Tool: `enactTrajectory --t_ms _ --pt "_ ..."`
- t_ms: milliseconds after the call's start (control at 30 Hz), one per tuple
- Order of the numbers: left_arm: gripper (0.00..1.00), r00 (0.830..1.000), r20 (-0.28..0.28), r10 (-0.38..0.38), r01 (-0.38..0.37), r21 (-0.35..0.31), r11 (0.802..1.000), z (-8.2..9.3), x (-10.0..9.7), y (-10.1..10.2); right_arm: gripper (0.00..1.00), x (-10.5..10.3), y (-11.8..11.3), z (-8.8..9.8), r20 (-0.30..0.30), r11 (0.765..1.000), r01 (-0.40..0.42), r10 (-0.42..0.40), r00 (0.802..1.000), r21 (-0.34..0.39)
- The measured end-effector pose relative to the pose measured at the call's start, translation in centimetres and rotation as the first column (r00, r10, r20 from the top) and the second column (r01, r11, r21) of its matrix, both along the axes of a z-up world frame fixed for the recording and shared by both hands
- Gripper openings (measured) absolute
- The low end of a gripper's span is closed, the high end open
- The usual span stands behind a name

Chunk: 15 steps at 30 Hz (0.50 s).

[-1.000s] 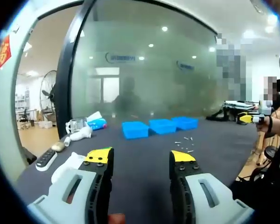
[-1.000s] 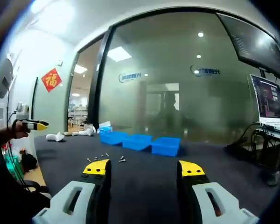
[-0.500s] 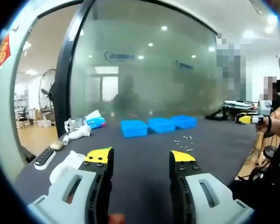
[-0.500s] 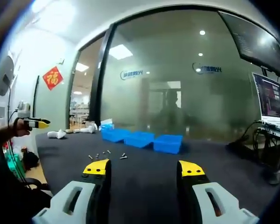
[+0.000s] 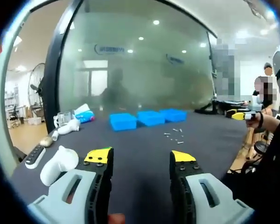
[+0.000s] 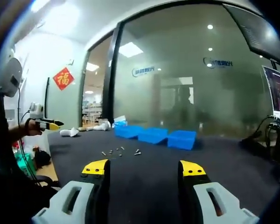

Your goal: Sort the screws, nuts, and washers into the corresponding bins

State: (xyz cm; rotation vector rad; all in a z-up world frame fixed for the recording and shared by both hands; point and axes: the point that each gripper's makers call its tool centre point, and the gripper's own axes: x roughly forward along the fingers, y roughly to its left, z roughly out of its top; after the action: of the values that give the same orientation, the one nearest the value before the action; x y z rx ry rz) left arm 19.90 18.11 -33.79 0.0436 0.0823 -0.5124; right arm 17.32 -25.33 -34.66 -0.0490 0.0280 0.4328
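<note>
Screws (image 5: pixel 173 134): loose on the table (image 5: pixel 140 154), near the bins (image 5: pixel 148 117)
Left gripper (image 5: pixel 140 157): spread, empty
Right gripper (image 6: pixel 143 168): spread, empty

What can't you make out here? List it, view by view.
- Small fasteners, left gripper view: too small and blurred to tell screws from nuts or washers.
- Same fasteners, right gripper view: equally tiny.
- Blue bins, both views: their walls hide any contents.
- Behind the frosted glass wall: only dim shapes.

Three bins (image 5: pixel 149 118) stand behind the scattered hardware (image 5: pixel 173 134) on the table (image 5: pixel 140 154).
</note>
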Motion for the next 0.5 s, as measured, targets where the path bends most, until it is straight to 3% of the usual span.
enactTrajectory --t_ms 500 --pt "0.48 0.986 -0.108 -0.123 0.129 0.051 0.99 -1.2 0.1 -1.7 0.57 -0.7 1.9 -0.3 -0.05 0.985 -0.172 0.171 0.984 -0.004"
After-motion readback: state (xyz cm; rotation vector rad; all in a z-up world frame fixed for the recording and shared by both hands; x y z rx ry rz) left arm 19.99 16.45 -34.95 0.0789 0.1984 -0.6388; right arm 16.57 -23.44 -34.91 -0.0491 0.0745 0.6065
